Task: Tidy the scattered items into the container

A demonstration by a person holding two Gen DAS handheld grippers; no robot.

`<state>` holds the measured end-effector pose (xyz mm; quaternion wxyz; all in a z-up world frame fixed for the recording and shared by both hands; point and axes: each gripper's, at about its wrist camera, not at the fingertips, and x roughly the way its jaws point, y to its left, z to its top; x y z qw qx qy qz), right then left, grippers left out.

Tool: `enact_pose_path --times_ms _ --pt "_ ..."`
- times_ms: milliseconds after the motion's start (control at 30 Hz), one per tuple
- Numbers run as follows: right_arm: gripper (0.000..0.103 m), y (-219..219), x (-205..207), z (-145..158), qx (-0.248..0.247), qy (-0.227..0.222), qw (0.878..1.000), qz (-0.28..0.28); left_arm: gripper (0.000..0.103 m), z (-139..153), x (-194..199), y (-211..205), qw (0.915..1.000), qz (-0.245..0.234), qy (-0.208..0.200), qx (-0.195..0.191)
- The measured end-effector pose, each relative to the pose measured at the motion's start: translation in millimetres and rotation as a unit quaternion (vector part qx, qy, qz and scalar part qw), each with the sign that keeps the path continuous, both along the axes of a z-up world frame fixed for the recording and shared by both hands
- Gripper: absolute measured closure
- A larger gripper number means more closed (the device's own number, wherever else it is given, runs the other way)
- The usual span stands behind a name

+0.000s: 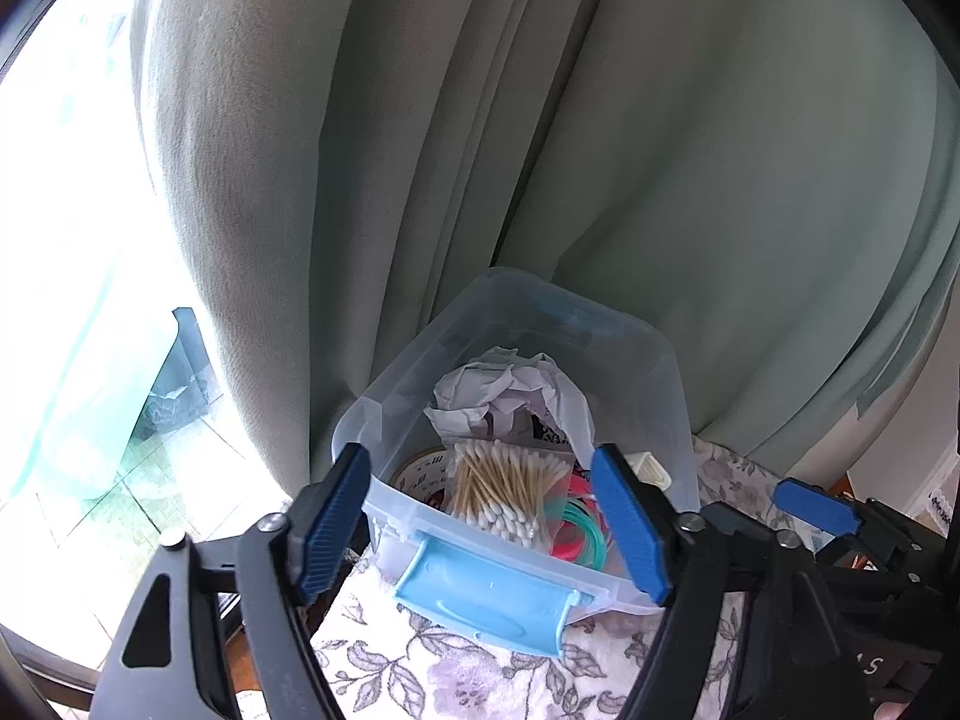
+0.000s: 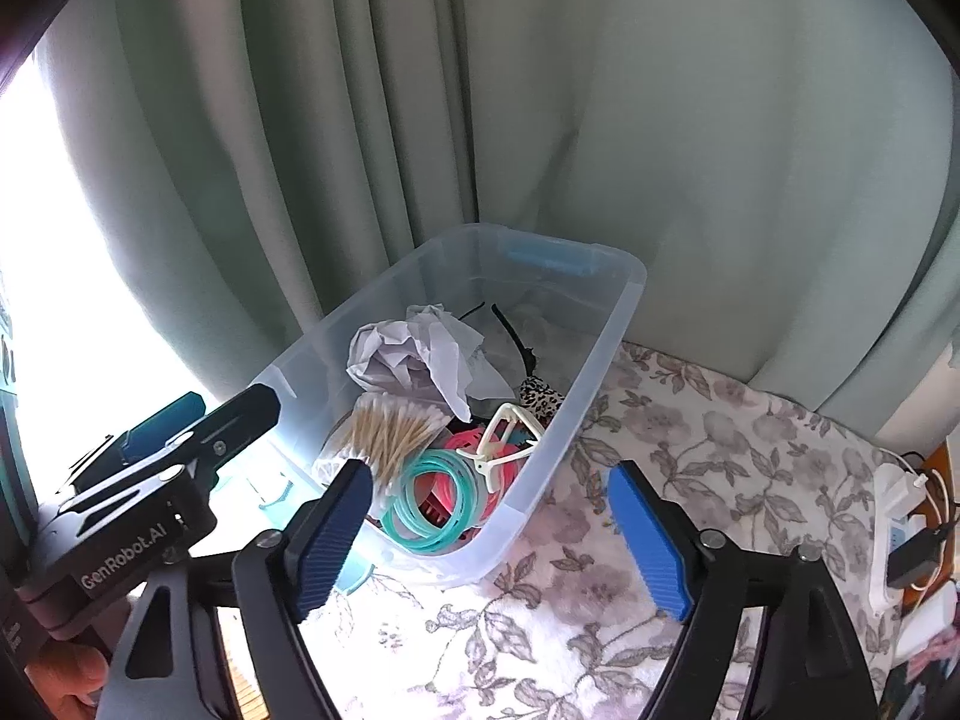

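Both my grippers, left (image 1: pixel 483 519) and right (image 2: pixel 492 531), hang released; the clear plastic container (image 2: pixel 606 324) looks filled, so next I'd fetch its lid.

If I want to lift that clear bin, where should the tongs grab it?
Probably the clear bin's long right rim, from above on the floral-cloth side. That edge is bare and thin enough to straddle, while curtain crowds the far side.

A home is suggested: pale green curtains (image 2: pixel 420 120) at twelve o'clock, a floral cloth (image 2: pixel 690 420) spread at five o'clock.
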<state>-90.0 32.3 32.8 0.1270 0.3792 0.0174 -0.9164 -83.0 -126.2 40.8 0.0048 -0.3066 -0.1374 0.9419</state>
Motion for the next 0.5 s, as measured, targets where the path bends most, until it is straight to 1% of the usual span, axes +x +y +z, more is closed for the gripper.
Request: enact_pose_path --times_ms 100,233,267,333,367,500 --pt "0.011 2 1 1 -0.004 0.002 1.0 -0.001 0.022 -1 0 0 1.0 -0.004 -0.002 -0.007" --pt "0.01 4 2 2 -0.003 0.004 1.0 -0.004 0.021 -1 2 3 0.9999 -0.01 -0.004 -0.013" --pt "0.009 5 2 2 -0.003 0.004 1.0 -0.004 0.021 -15 -11 4 0.9999 -0.009 -0.004 -0.014" --pt "0.006 5 2 1 -0.002 0.003 1.0 -0.006 0.021 -57 -51 8 0.9999 -0.005 -0.004 -0.014" --pt "0.005 6 2 2 -0.002 0.003 1.0 -0.006 0.021 -63 -56 9 0.9999 -0.004 -0.004 -0.015" --pt "0.0 7 2 2 -0.003 0.004 1.0 -0.006 0.021 -56 -46 7 0.9998 -0.002 -0.006 -0.016"
